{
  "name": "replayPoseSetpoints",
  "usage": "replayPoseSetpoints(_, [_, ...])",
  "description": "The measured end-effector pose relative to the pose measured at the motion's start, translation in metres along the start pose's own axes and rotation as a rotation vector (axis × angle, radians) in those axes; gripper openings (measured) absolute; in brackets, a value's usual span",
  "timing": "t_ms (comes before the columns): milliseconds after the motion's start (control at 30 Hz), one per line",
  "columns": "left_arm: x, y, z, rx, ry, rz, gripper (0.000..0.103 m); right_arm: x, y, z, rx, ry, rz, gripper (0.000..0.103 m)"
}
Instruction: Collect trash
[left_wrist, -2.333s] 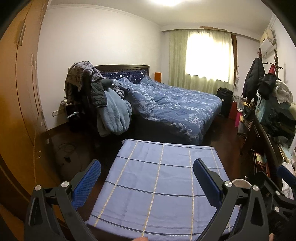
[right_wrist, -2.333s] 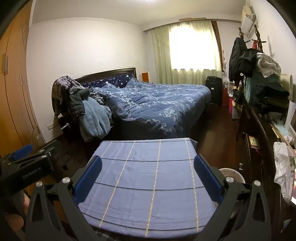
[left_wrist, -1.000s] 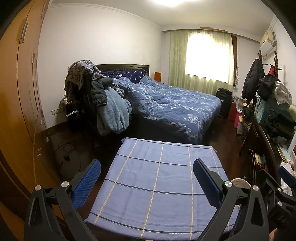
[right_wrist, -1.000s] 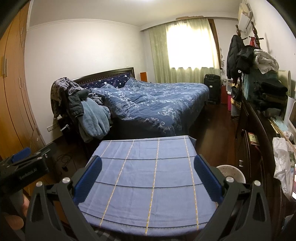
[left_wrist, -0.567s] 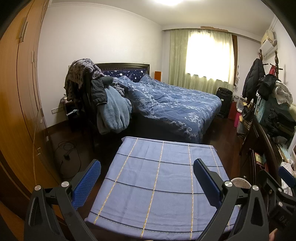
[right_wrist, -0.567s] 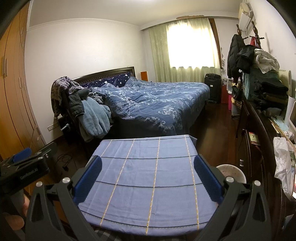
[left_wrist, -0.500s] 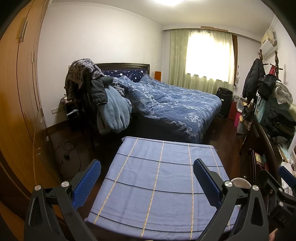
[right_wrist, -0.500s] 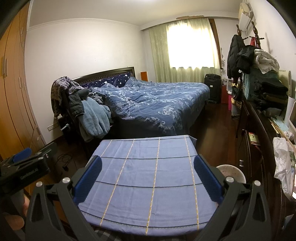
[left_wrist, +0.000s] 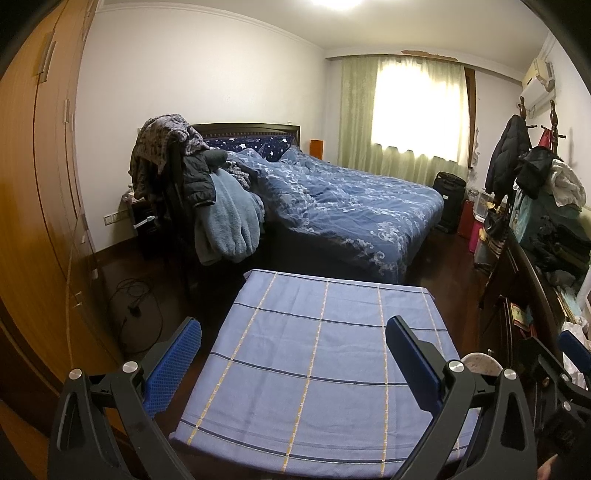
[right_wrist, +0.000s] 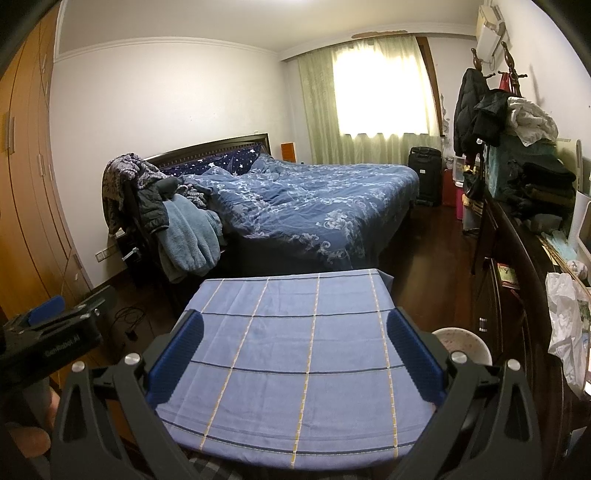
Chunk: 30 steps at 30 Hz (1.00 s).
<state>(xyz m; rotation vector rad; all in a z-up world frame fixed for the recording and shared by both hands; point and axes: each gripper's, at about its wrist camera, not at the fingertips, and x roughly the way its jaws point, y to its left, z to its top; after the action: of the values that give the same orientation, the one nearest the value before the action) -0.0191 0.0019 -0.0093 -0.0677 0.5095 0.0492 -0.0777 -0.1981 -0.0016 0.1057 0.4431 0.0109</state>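
While both tools hover over the cloth-covered desk (left_wrist: 317, 354), nothing is in hand: the left hand-held gripper (left_wrist: 291, 360) has its blue pads spread wide with only checked fabric between them, and the right hand-held gripper (right_wrist: 295, 354) is just as wide and just as empty. My read is that they are held level and forward like this to scan the room before committing to a target.

So where is the trash? The desk top shows no litter at all, only bare cloth. The likeliest candidate is the crumpled white plastic bag (right_wrist: 567, 328) at the right edge of the right wrist view, lying on the dark dresser (right_wrist: 517, 280) among papers and clutter. It sits well to the right of the right gripper's pads, off the desk entirely; whether it is trash or a bag for collecting it, I cannot tell. In the left wrist view the same spot is only a white scrap at the far right edge.

Low right in both views, just beside the desk's right edge, a pale round bin (right_wrist: 461, 343) peeks out behind the right gripper's arm, probably where rubbish ends up.

The bed (right_wrist: 314, 206) fills mid-frame, and clothes (left_wrist: 207, 206) are heaped on a chair at centre left.
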Motion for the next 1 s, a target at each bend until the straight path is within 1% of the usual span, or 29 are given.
replayPoseSetpoints(133, [0.0,0.0,-0.001,-0.001,0.003,-0.006,0.099,0.0,0.0,0.0,-0.002,-0.001,0.001,0.1])
replayPoseSetpoints(367, [0.001,0.002,-0.015,-0.004,0.009,-0.024,0.099,0.0,0.0,0.0,-0.001,0.0,0.001,0.1])
replayPoseSetpoints(467, [0.0,0.002,-0.015,0.0,0.001,-0.028,0.099,0.0,0.001,0.0,-0.001,-0.001,0.001,0.1])
replayPoseSetpoints(700, [-0.01,-0.001,-0.012,0.016,-0.049,0.007,0.099,0.0,0.001,0.0,0.0,-0.002,0.0,0.1])
replayPoseSetpoints(1000, [-0.011,0.002,-0.011,0.015,-0.037,-0.002,0.099,0.0,0.001,0.0,0.0,-0.002,-0.001,0.1])
